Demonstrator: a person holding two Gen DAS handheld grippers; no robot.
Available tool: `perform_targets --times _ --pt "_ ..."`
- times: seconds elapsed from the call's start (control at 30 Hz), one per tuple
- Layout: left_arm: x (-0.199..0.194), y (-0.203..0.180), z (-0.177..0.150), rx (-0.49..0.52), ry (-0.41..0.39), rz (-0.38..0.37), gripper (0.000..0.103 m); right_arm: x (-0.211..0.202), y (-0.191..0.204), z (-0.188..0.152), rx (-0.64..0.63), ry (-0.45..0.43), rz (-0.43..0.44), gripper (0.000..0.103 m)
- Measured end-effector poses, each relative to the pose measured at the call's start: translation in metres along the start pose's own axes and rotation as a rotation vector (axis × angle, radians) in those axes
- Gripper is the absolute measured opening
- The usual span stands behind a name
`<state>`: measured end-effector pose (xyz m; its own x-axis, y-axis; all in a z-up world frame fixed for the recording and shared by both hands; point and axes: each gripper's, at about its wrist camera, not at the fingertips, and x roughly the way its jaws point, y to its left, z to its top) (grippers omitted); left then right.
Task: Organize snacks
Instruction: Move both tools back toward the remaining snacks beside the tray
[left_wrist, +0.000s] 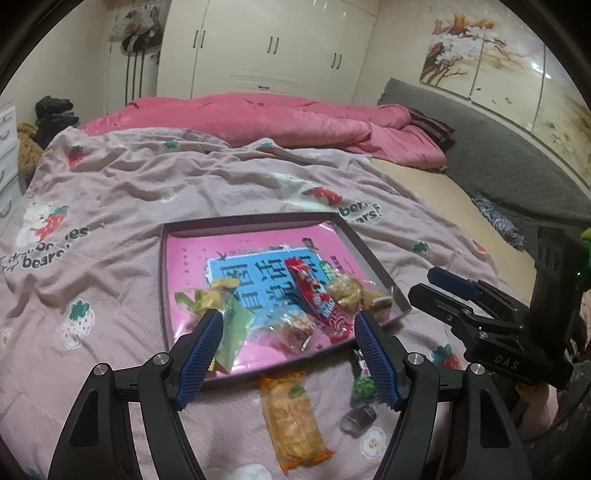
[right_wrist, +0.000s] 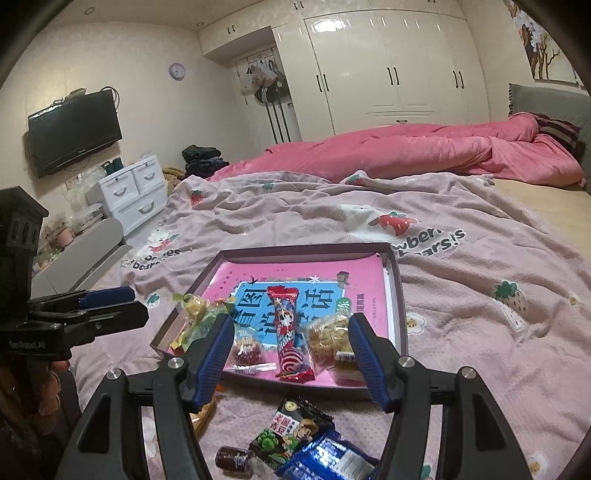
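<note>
A shallow box (left_wrist: 255, 218) (right_wrist: 306, 250) with a pink and blue lining lies on the bed. Inside are a red snack bar (left_wrist: 314, 295) (right_wrist: 290, 336), a green packet (left_wrist: 232, 328), yellow candy (right_wrist: 194, 306), a clear red-sweet packet (right_wrist: 247, 350) and a golden snack packet (left_wrist: 345, 291) (right_wrist: 328, 334). On the blanket in front lie an orange cracker packet (left_wrist: 293, 417), a dark green bean packet (right_wrist: 291, 432), a blue packet (right_wrist: 332, 459) and a small dark sweet (left_wrist: 360, 417). My left gripper (left_wrist: 288, 354) (right_wrist: 107, 302) is open and empty above the box's near edge. My right gripper (right_wrist: 291, 362) (left_wrist: 448, 291) is open and empty.
A pale pink strawberry-print blanket (right_wrist: 461, 295) covers the bed. A pink quilt (right_wrist: 424, 151) lies bunched at the far side. A grey headboard (left_wrist: 498, 162) runs along the right. White drawers (right_wrist: 133, 192) and a wall TV (right_wrist: 74, 129) stand at the left.
</note>
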<state>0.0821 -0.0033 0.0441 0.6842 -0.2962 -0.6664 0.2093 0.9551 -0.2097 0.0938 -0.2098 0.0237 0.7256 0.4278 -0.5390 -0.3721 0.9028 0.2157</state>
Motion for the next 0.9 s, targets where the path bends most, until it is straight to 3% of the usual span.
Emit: perform_targets --times 0.47,0.9 --pt "0.004 -0.023 -0.019 0.049 0.057 -0.042 0.075 -0.011 -0.004 -0.016 0.042 0.051 -0.035 0.064" --pt "0.027 -0.043 -0.046 0.135 0.169 -0.085 0.075 -0.018 -0.006 -0.027 0.056 0.09 -0.068 0.064"
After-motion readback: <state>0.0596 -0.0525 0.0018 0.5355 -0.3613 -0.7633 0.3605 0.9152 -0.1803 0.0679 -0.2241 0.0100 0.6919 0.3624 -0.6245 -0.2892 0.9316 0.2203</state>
